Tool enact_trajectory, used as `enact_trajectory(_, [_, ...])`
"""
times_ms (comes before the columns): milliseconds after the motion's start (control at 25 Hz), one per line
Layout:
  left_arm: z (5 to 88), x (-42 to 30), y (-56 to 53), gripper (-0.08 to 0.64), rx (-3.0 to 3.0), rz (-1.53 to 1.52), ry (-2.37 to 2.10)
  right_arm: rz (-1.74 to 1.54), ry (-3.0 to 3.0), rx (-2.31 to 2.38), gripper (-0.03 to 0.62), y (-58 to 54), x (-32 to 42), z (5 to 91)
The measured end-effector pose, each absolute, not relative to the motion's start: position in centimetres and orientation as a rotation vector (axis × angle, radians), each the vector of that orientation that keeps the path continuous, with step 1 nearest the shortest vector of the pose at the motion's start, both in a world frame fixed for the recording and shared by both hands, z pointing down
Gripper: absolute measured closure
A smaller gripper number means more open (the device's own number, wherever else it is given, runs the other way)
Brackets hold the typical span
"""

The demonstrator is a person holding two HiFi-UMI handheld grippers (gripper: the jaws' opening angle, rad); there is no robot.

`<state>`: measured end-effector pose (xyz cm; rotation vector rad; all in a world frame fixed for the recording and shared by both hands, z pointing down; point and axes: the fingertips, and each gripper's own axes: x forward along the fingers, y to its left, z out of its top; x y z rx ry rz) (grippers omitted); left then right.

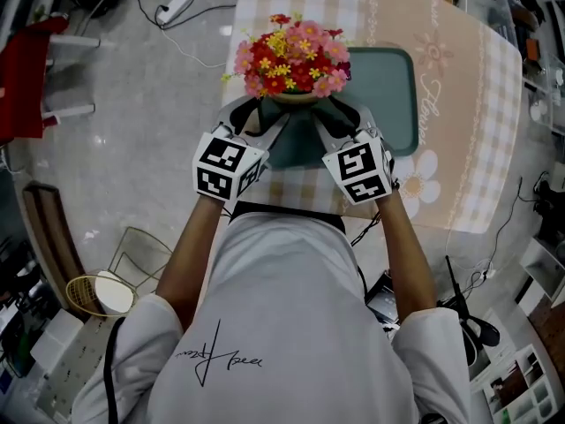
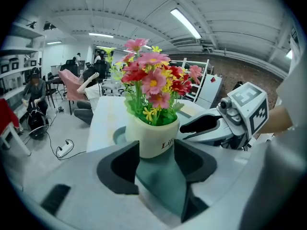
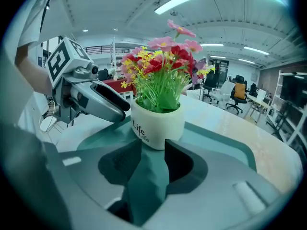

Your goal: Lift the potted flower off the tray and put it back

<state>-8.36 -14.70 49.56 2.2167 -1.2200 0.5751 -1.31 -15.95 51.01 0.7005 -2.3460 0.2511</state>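
Note:
The potted flower (image 1: 294,60), red, pink and yellow blooms in a cream pot (image 2: 152,137), stands at the near left of the teal tray (image 1: 393,87). My left gripper (image 1: 258,122) comes at the pot from the left and my right gripper (image 1: 338,120) from the right. In the left gripper view the pot's lower part sits between the dark pads (image 2: 125,163), which touch its sides. In the right gripper view the pot (image 3: 158,123) is caught at its base between the fingertips (image 3: 180,162). Each gripper view also shows the other gripper beside the pot.
The tray lies on a table with a peach checked cloth (image 1: 468,104). Left of the table are bare floor, a power strip (image 1: 175,3), a red seat (image 1: 31,69) and a wire basket (image 1: 141,254). Shelves (image 1: 538,60) stand at the right.

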Motion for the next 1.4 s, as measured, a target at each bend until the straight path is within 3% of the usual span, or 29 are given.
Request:
enact_trajectory(840, [45.7, -5.4, -10.9, 0.46, 2.282, 0.454, -1.232, 0.326, -2.396, 0.741, 0.584, -10.8, 1.5, 48.2])
enact_trajectory(1400, [41.1, -1.8, -6.5, 0.466, 2.414, 0.405, -1.166, 0.316, -2.442, 0.811, 0.586, -7.0, 2.5, 44.1])
